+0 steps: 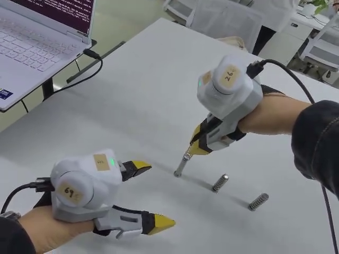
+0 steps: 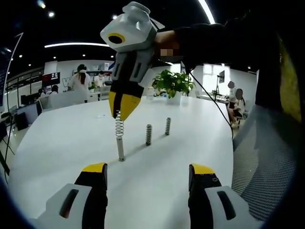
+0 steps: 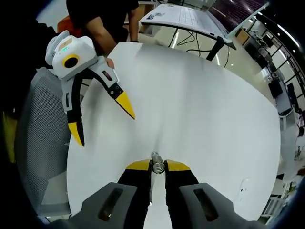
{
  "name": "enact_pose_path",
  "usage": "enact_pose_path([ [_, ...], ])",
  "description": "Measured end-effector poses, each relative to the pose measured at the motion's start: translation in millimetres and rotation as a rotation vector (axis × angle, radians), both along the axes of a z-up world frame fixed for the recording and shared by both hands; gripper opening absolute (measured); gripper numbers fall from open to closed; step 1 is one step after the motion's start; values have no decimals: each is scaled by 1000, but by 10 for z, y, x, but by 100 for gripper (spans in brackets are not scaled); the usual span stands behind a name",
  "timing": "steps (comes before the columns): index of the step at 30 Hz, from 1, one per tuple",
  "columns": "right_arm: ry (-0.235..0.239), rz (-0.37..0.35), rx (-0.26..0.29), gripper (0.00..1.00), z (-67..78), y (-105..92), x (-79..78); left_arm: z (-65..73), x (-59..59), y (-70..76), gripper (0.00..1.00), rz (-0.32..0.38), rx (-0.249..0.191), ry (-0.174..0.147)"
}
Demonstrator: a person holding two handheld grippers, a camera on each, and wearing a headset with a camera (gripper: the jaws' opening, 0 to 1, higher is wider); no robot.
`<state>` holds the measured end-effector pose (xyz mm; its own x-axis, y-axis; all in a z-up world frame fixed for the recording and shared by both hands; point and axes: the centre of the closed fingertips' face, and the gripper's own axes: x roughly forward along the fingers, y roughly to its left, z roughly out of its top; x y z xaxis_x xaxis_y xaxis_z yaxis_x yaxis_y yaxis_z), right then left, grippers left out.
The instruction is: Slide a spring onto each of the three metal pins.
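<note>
Head view: right gripper (image 1: 198, 147) pinches a spring (image 1: 187, 155) atop the upright pin (image 1: 179, 170); left gripper (image 1: 154, 194) hangs nearby, jaws wide apart.

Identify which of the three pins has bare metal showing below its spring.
The pin under the right gripper: its spring covers just the top; the other two pins are wrapped full length.

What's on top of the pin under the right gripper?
A spring, pinched in the right gripper, sits over the pin. The jaws cover the spring's upper end.
</note>
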<state>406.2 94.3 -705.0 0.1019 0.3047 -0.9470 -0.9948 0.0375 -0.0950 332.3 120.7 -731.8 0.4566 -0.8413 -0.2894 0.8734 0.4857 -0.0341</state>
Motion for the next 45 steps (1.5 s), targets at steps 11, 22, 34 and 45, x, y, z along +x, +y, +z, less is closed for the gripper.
enact_pose_path([
  [11,7,3,-4,7,-29,19,1,-26,9,16,66,4,-1,9],
  [22,20,1,-12,7,-105,6,19,-34,9,22,64,2,0,12],
  [34,35,3,-26,7,-255,5,-3,-63,6,43,62,6,2,19],
  [45,51,-11,-30,7,-443,-25,12,-74,7,58,62,9,1,23],
])
